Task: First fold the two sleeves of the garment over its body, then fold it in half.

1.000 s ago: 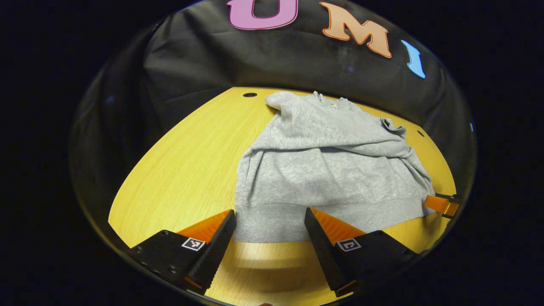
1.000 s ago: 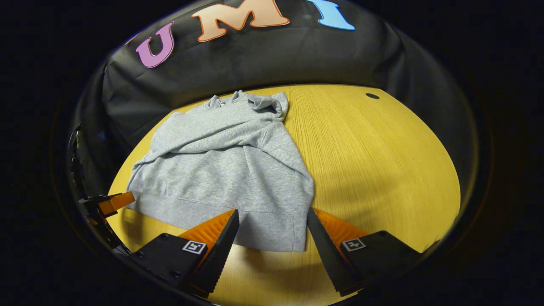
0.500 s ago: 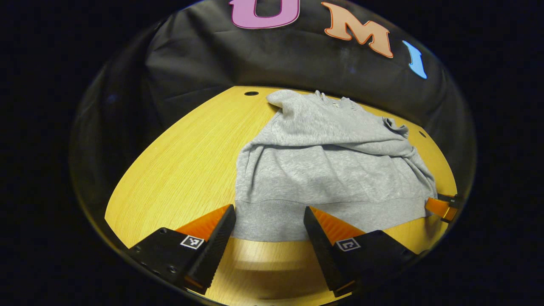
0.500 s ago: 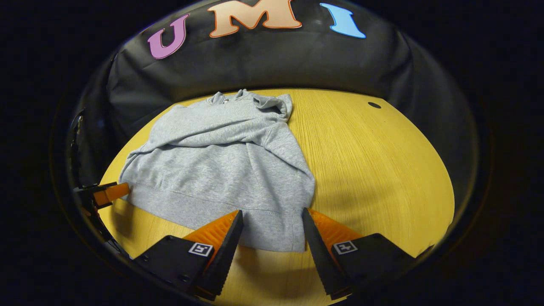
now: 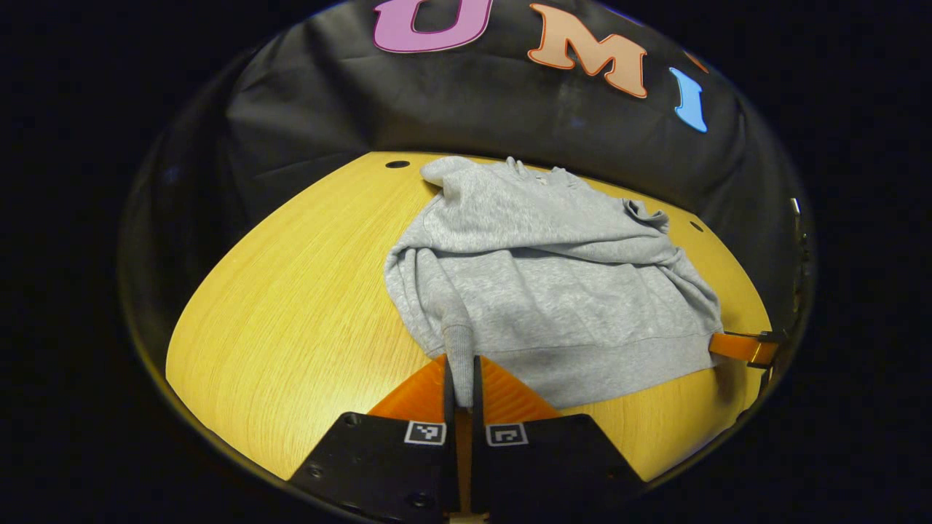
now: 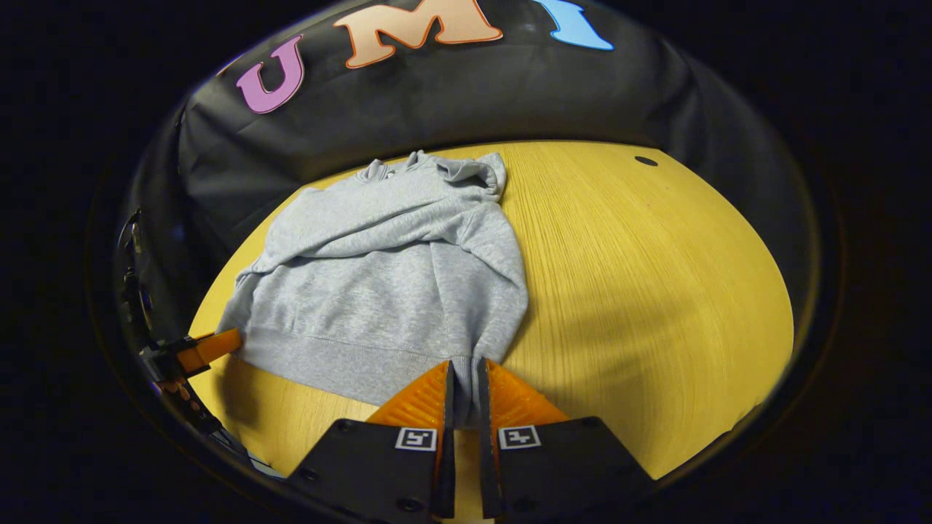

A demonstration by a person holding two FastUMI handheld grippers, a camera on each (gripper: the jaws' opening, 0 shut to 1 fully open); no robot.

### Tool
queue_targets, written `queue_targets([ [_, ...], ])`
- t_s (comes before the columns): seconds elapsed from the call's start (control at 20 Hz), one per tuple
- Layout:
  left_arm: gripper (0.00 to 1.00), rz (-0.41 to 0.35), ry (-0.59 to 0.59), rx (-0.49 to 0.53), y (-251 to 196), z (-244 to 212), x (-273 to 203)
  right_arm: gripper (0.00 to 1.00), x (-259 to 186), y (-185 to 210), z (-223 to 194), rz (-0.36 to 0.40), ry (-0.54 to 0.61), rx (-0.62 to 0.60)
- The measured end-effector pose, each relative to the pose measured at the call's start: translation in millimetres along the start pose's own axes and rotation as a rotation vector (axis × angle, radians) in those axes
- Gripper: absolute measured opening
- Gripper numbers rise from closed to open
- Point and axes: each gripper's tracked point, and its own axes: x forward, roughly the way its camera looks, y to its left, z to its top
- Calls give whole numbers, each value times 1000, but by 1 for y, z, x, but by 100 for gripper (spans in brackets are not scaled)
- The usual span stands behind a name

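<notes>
A grey sweatshirt (image 5: 553, 284) lies on the yellow wooden table (image 5: 291, 291), both sleeves folded across its body, collar toward the far wall. My left gripper (image 5: 459, 378) is shut on the hem's near left corner, which bunches up between its fingers. In the right gripper view the same sweatshirt (image 6: 386, 276) spreads ahead, and my right gripper (image 6: 464, 386) is shut on the hem's near right corner. Each view catches the other gripper's tip at the opposite hem corner: the right gripper (image 5: 743, 347) and the left gripper (image 6: 196, 349).
Bare table (image 6: 655, 291) stretches to the right of the garment in the right gripper view, with a small dark hole (image 6: 645, 161) near the far edge. Another hole (image 5: 397, 164) sits by the collar. The black cloth wall rises close behind.
Both grippers went from open, straddling the hem, to shut on its two near corners. The hem corners now bunch between the fingers.
</notes>
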Motion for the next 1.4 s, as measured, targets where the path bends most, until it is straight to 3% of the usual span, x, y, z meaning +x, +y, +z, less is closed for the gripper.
queue_targets([
  [0.05,5,-6,4,1,0,1,0,10,2,0,1,-3,0,-10],
  [0.2,0,-18,26,-1,-1,2,1,10,-1,1,2,-5,3,-23],
  [0.55,0,-34,69,-33,-4,8,-4,7,-17,6,23,1,-59,66],
  [0.75,0,-61,23,-90,-9,36,-12,7,-20,16,46,27,-94,75],
  [1.4,0,-102,-169,-114,-22,160,9,9,12,25,156,61,-227,32],
])
